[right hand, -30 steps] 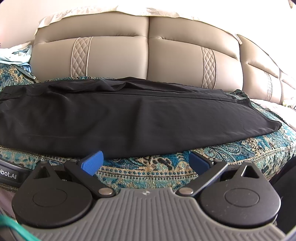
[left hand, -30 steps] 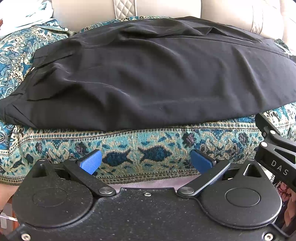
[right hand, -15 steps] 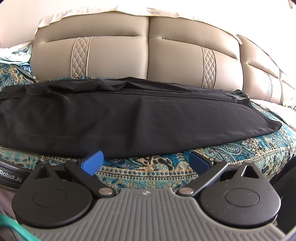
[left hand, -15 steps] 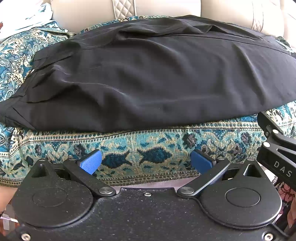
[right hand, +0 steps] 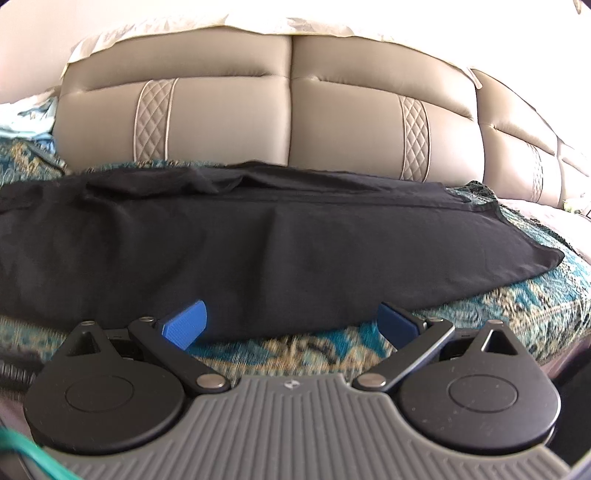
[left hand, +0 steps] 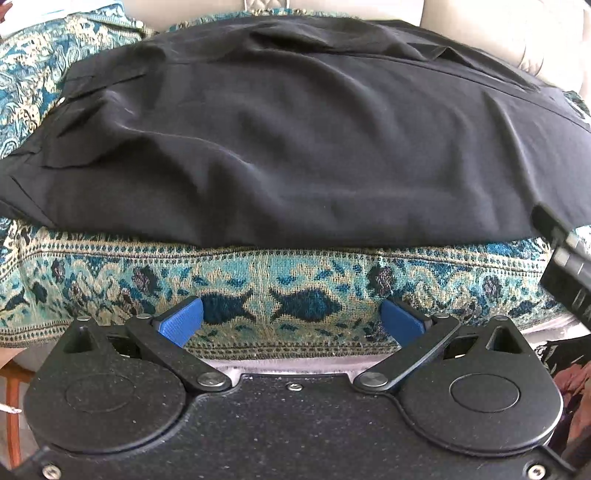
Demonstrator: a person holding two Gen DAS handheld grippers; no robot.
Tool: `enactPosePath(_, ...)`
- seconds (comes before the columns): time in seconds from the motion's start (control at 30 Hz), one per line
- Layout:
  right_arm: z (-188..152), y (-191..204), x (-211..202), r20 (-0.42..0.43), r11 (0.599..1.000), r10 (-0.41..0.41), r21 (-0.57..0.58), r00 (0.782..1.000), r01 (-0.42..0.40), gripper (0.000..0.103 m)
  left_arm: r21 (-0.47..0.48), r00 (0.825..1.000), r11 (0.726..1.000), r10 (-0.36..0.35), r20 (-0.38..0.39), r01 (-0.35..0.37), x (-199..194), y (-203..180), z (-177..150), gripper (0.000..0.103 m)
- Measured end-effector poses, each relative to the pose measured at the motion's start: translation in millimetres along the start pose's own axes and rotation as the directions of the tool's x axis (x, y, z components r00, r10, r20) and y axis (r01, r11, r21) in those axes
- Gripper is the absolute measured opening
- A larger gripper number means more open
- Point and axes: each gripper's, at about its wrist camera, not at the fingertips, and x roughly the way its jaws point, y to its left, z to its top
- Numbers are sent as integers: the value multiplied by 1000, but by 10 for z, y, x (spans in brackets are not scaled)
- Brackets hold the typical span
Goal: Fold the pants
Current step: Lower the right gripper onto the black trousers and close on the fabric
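Observation:
Black pants [left hand: 295, 140] lie spread lengthwise on a sofa seat covered by a teal patterned throw [left hand: 288, 288]. In the right wrist view the pants [right hand: 258, 251] reach from the left edge to a hem end at the right. My left gripper [left hand: 291, 321] is open and empty, in front of the throw's hanging border, below the pants' near edge. My right gripper [right hand: 291, 323] is open and empty, its blue fingertips [right hand: 184, 325] level with the pants' near edge. The right gripper's body [left hand: 569, 266] shows at the right edge of the left wrist view.
The beige leather sofa back [right hand: 288, 110] with quilted stripes rises behind the pants. A pale cloth [right hand: 221, 22] drapes over its top. Light blue fabric [right hand: 33, 110] lies at the far left of the seat.
Both grippers have moved forward toward the pants. The right gripper's fingertips now overlap the near edge of the pants. Both stay open.

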Motion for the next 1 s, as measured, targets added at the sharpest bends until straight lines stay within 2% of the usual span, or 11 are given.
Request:
enactPosePath(0.07,123,-73,50,13,1000,7,25,1000,-7,103,-35,999,999,-22,-47,21,11,64,102,103)
enactPosePath(0.13,287,-156,134,17,999,14,39,1000,-15,103,-62,999,998,-28,-25,26,-54,141,182,95)
enactPosePath(0.23,567,-266,324,-10,999,28,36,1000,-28,103,-24,997,1000,-14,77,15,-262,205,345,96)
enactPosePath(0.33,831,-370,571,-67,996,55,76,996,-50,103,1,981,1000,31,191,-31,-453,266,658,98)
enactPosePath(0.43,1049,-488,798,-106,987,88,146,990,-72,103,-36,960,995,98,261,-91,-504,329,1131,103)
enactPosePath(0.5,1134,-538,903,-113,982,94,177,989,-73,103,-88,942,992,113,315,-89,-522,476,1482,103)
enactPosePath(0.7,1327,-579,1148,-123,976,110,201,986,-84,103,-147,943,984,142,300,-101,-68,872,2549,103)
enactPosePath(0.73,1369,-584,1182,-123,976,109,202,986,-83,103,-140,946,981,167,277,-133,137,896,2649,102)
enactPosePath(0.87,1628,-566,1447,-152,977,99,202,983,-68,103,-42,923,954,299,242,-298,518,1005,3110,100)
enactPosePath(0.97,1893,-536,1762,-214,962,133,261,968,-75,103,-51,901,934,355,249,-353,751,1185,3401,100)
enactPosePath(1.0,1976,-512,1872,-230,957,144,281,963,-76,103,-74,905,936,352,240,-344,874,1286,3481,100)
